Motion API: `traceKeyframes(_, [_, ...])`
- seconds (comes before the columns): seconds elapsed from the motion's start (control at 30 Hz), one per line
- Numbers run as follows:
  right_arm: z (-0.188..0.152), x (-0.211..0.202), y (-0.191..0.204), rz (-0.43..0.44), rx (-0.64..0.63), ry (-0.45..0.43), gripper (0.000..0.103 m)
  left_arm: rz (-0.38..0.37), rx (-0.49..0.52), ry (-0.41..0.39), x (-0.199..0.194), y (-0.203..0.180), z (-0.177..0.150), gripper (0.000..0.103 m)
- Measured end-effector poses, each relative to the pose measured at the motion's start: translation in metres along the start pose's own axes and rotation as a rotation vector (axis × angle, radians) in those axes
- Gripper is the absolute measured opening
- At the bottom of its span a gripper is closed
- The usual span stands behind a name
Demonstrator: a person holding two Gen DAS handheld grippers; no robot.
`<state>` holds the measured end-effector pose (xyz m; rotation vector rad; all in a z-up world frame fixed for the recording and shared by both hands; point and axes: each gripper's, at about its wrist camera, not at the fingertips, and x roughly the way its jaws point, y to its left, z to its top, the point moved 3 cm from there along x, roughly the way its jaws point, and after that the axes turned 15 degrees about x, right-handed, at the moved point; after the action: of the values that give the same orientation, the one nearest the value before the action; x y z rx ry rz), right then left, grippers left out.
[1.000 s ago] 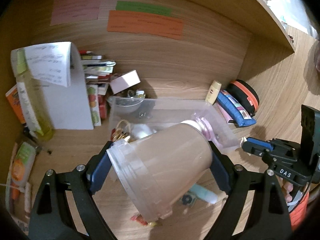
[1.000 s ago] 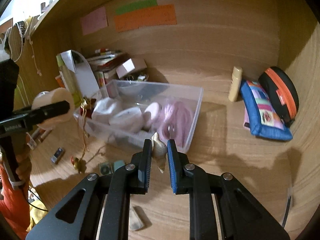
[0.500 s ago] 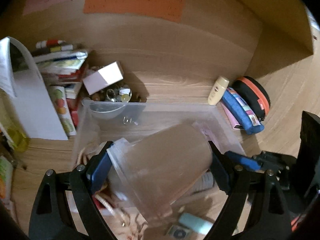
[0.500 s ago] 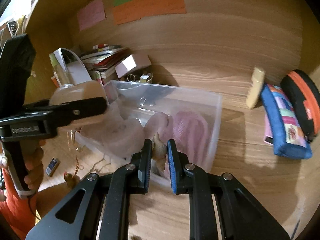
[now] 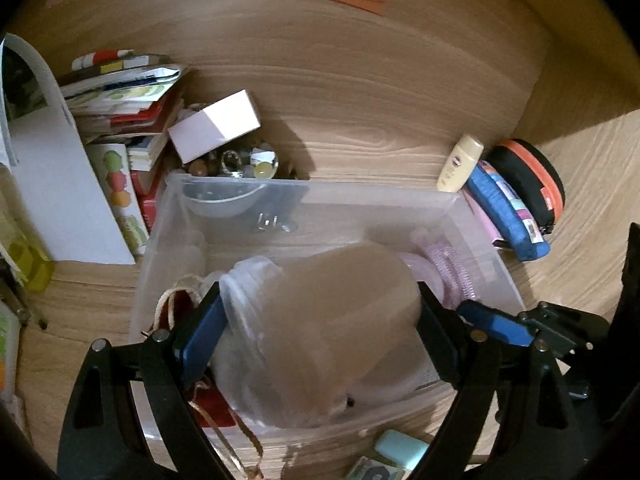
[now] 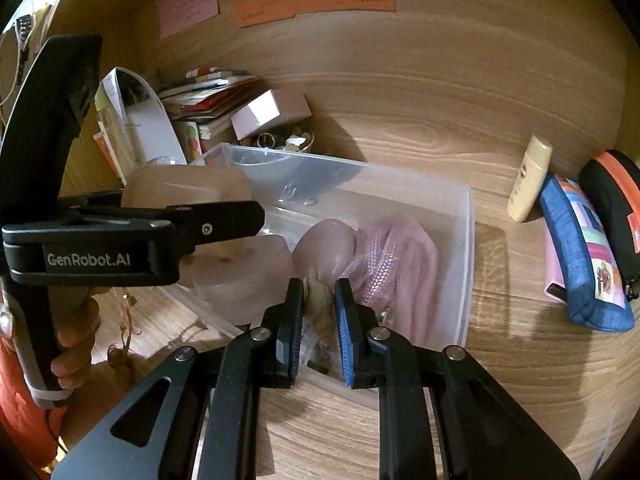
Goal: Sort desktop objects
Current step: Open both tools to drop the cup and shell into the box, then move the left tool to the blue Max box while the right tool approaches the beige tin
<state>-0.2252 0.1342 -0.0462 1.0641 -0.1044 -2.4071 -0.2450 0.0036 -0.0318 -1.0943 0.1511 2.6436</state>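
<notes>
Both our hand-held grippers have moved over the clear plastic storage bin (image 6: 460,240).
Left hand-held gripper (image 5: 316,332) clamps a translucent plastic jar (image 5: 320,336); right hand-held gripper (image 6: 316,300) pinches a small tan shell (image 6: 318,300).

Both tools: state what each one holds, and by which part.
The left tool clamps a translucent plastic jar across its sides, held tilted over the clear bin. The right tool pinches a small tan shell-like object at its middle.

Wooden desk surface (image 6: 520,360), wood-grain back wall (image 6: 440,80), coloured paper notes (image 6: 316,0) stuck high, dim warm light
</notes>
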Motion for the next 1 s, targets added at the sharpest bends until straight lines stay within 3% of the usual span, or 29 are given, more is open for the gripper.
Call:
traceKeyframes(0.1, [0.000,-0.002,-0.001,0.016,0.009,-0.002,0.023,-0.009,-0.013,-0.010,-0.003,0.003,0.000,0.090])
traceKeyframes(0.17, [0.000,-0.005,0.001,0.041,0.013,-0.007,0.040,-0.025,-0.023,-0.027,-0.007,0.004,0.001,0.090])
traceKeyframes(0.27, [0.000,-0.012,0.006,0.016,-0.014,-0.054,0.057,-0.022,-0.017,-0.039,-0.012,0.005,0.002,0.090])
traceKeyframes(0.33, [0.000,-0.016,0.010,-0.007,-0.039,-0.086,0.063,-0.020,-0.015,-0.043,-0.013,0.004,0.002,0.090])
traceKeyframes(0.6, [0.004,-0.030,0.009,-0.033,-0.028,-0.109,0.069,-0.009,0.001,-0.072,-0.032,0.002,0.004,0.090])
traceKeyframes(0.67, [0.004,-0.035,0.006,-0.045,-0.011,-0.116,0.081,0.011,0.010,-0.082,-0.042,0.002,0.003,0.096])
traceKeyframes(1.0, [-0.009,-0.065,0.002,-0.090,0.033,-0.109,0.086,0.051,0.029,-0.080,-0.084,0.013,-0.022,0.100])
